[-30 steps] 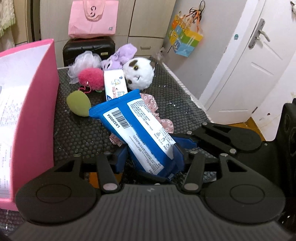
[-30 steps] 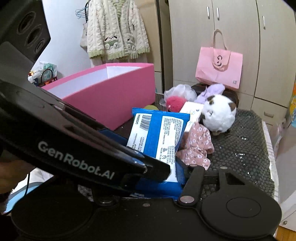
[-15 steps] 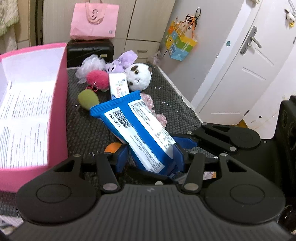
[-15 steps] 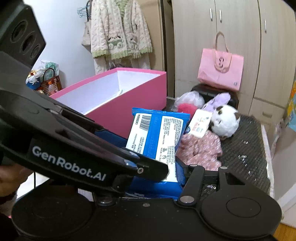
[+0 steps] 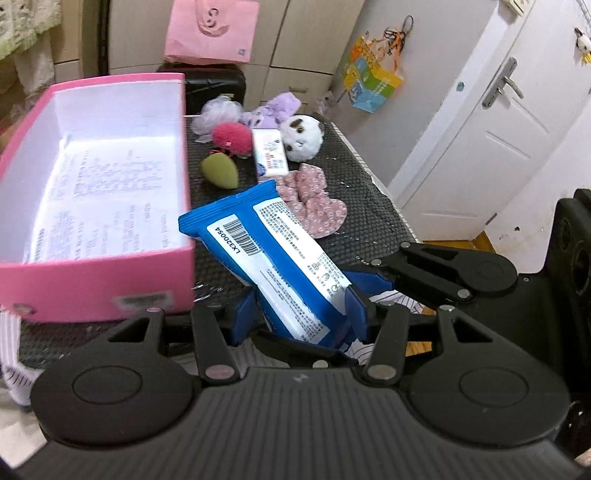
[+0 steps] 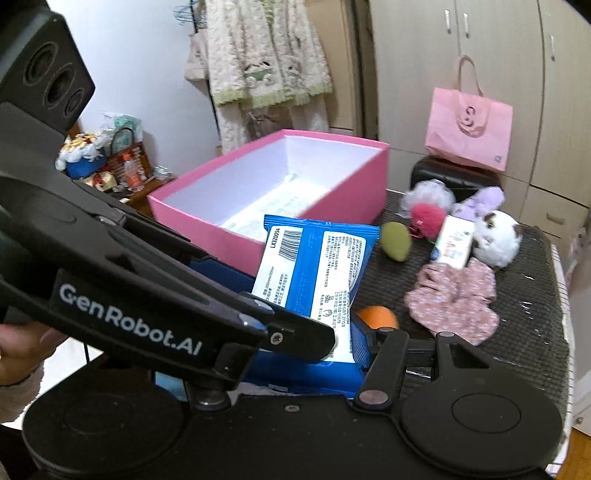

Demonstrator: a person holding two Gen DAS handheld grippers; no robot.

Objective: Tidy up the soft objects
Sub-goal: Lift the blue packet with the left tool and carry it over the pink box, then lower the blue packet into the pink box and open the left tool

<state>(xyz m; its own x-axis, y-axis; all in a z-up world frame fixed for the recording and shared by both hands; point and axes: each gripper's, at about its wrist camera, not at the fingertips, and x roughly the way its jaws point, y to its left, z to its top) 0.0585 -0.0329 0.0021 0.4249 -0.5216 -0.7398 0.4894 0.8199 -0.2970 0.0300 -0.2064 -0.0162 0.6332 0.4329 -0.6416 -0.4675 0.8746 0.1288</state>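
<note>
Bedroom corner with pale cupboard doors, white panelled door [image 5: 476,122], glossy pink paper bag [image 5: 210,29] and knitted cream cardigan [image 6: 266,55] on a hanger. Black honeycomb-textured mat as the surface [image 5: 369,192], dotted with small highlights. Along its left edge, a rigid pink cardboard box [image 5: 92,273], rectangular, open-topped, white inside with printed text on the floor. Toward the far edge, a loose cluster: lilac mesh puff [image 5: 218,112], fuzzy red pompom [image 5: 231,134], purple plush [image 5: 277,109], round white plush head with brown patches [image 5: 304,136], flat white printed packet [image 5: 269,153], smooth olive teardrop sponge [image 5: 219,171]. Near the middle, crumpled pink floral fabric [image 5: 314,203]; smooth orange ball [image 6: 376,317] nearer the front edge. Raised above the surface beside the box's near right corner, a crinkly blue-and-white wet-wipe pack [image 5: 273,258], barcode end uppermost, tilted. Left gripper [image 5: 299,314] clamped on the pack's lower end by both blue pads. Right gripper [image 6: 347,343] likewise closed on the same pack from the side.
</note>
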